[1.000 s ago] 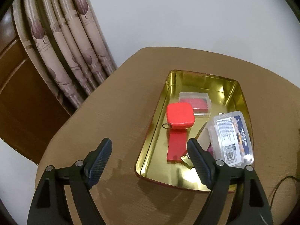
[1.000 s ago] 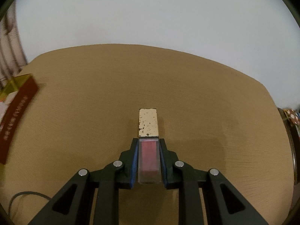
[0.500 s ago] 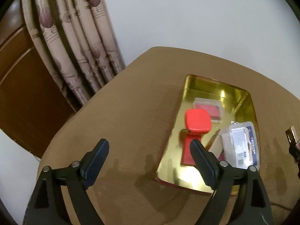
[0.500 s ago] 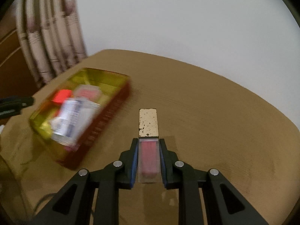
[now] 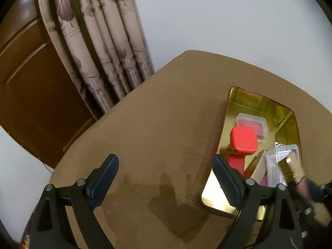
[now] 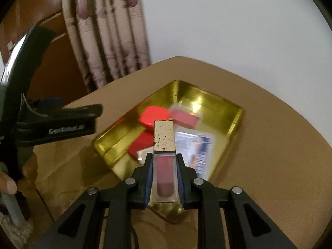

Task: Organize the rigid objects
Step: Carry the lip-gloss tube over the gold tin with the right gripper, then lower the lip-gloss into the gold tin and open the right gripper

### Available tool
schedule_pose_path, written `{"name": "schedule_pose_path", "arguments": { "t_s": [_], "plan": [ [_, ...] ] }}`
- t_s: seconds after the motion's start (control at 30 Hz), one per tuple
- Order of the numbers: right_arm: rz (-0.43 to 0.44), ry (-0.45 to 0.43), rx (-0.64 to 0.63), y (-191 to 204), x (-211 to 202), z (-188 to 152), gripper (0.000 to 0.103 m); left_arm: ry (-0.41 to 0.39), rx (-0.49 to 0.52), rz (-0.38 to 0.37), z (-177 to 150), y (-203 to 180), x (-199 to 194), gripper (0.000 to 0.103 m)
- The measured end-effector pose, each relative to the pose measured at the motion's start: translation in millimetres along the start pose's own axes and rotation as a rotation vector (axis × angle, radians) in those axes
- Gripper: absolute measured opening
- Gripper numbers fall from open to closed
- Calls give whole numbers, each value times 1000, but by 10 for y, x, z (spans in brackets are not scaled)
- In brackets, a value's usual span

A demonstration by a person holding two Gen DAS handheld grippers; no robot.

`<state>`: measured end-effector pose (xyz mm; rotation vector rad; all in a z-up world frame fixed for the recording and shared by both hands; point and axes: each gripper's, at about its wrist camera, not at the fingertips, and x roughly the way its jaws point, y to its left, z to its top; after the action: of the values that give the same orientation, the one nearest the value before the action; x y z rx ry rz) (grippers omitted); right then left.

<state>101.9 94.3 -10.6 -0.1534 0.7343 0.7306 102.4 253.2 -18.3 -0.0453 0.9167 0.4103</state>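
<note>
My right gripper (image 6: 164, 167) is shut on a lip gloss tube (image 6: 165, 166) with a pink body and a worn gold cap, held above the near part of the gold tin tray (image 6: 220, 108). The tray holds a red case (image 6: 152, 115), a clear box with a red insert (image 6: 183, 117) and a clear labelled packet (image 6: 197, 147). My left gripper (image 5: 166, 174) is open and empty over bare table, left of the tray (image 5: 259, 101). The tube (image 5: 294, 169) and right gripper enter the left wrist view at the right edge, blurred.
The round brown table (image 5: 161, 124) stands against a white wall. A patterned curtain (image 5: 99, 47) and a wooden door (image 5: 27, 78) are at the left. The left gripper's body (image 6: 54, 122) and the hand holding it show at the left of the right wrist view.
My right gripper has swung left with the lip gloss, from bare table to above the tray. My left gripper has shifted left, so the tray sits further right in its view.
</note>
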Motion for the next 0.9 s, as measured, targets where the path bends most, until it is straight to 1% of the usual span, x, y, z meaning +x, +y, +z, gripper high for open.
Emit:
{"name": "schedule_pose_path", "arguments": {
  "t_s": [0.17,0.27,0.37,0.43,0.57,0.6,0.67,0.9],
  "plan": [
    [38,36,-17,199,211,24,20,2,-15,3,10,67,19,90],
    [52,55,-27,249,302,18,20,8,-19,5,17,103,44,90],
    [41,74,-41,222,333,-19,20,18,-26,-4,19,119,66,90],
    [39,85,-39,210,430,13,20,15,-29,1,23,123,70,90],
    [8,89,-50,179,512,17,20,21,-26,-4,28,121,93,90],
    [-22,82,-64,185,526,26,20,22,-27,-6,27,121,93,90],
    [-52,77,-76,187,580,44,20,25,-27,-8,34,129,101,90],
    [-118,71,-60,63,723,184,20,28,-25,-9,43,135,121,90]
  ]
}}
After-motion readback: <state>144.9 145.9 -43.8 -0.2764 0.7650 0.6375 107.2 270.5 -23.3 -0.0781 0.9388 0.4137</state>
